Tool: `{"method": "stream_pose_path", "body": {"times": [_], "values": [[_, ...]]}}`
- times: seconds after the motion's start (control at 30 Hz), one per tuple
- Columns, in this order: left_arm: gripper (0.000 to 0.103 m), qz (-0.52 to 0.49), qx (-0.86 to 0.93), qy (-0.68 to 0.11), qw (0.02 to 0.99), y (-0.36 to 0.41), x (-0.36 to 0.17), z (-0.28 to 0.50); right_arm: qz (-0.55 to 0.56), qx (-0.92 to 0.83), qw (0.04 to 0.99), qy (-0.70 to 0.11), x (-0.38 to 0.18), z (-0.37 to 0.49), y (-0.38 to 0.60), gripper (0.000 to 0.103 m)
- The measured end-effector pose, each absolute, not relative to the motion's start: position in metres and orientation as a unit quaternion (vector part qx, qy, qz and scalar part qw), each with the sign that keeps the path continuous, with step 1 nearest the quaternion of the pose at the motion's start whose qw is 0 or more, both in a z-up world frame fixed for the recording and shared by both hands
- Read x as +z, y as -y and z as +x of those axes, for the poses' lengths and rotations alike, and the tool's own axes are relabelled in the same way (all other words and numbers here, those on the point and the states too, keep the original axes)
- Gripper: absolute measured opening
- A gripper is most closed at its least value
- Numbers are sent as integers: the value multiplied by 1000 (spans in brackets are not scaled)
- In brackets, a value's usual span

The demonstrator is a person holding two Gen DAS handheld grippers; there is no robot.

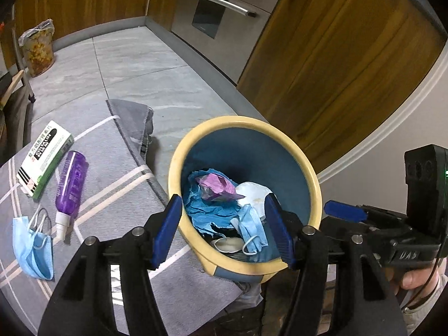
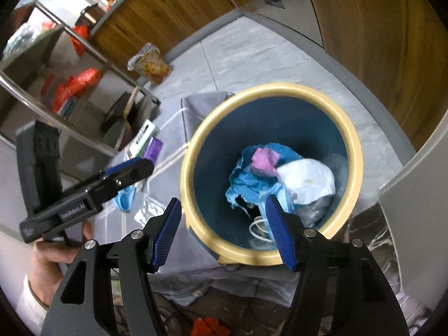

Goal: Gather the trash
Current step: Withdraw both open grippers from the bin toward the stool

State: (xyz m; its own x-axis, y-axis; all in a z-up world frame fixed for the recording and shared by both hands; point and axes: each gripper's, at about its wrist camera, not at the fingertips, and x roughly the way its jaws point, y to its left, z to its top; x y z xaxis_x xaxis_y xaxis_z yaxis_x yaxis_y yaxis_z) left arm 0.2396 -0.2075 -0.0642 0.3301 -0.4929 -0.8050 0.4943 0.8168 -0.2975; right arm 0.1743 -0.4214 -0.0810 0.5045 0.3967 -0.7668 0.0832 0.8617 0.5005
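Left wrist: left gripper (image 1: 224,229) above bin (image 1: 313,179), fingers spread, empty | right gripper (image 2: 224,231) likewise

White/green box (image 1: 43,159): black label, "UNI…" partly legible, rest unreadable. Left claw (image 2: 127,173) body: "…Robot.AI".

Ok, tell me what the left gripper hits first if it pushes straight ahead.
Probably the near rim of the bin: the open left gripper straddles it, aimed at the trash inside. Depth is uncertain.
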Motion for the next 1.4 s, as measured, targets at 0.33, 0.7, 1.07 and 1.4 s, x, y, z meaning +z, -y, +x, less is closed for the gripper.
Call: {"method": "stream_pose_path", "body": {"times": [0.33, 0.7, 1.07, 1.4], "values": [[61, -6, -288, -489, 823, 183, -59, 240, 243, 99, 839, -476, -72, 180, 411, 64], [68, -29, -217, -495, 841, 96, -63, 249, 220, 121, 838, -485, -75, 192, 375, 64], [68, -75, -137, -498, 853, -19, -75, 236, 189, 161, 827, -504, -83, 198, 316, 67], [70, -98, -94, -519, 844, -74, -99, 232, 115, 184, 818, -532, -100, 207, 252, 73]]}}
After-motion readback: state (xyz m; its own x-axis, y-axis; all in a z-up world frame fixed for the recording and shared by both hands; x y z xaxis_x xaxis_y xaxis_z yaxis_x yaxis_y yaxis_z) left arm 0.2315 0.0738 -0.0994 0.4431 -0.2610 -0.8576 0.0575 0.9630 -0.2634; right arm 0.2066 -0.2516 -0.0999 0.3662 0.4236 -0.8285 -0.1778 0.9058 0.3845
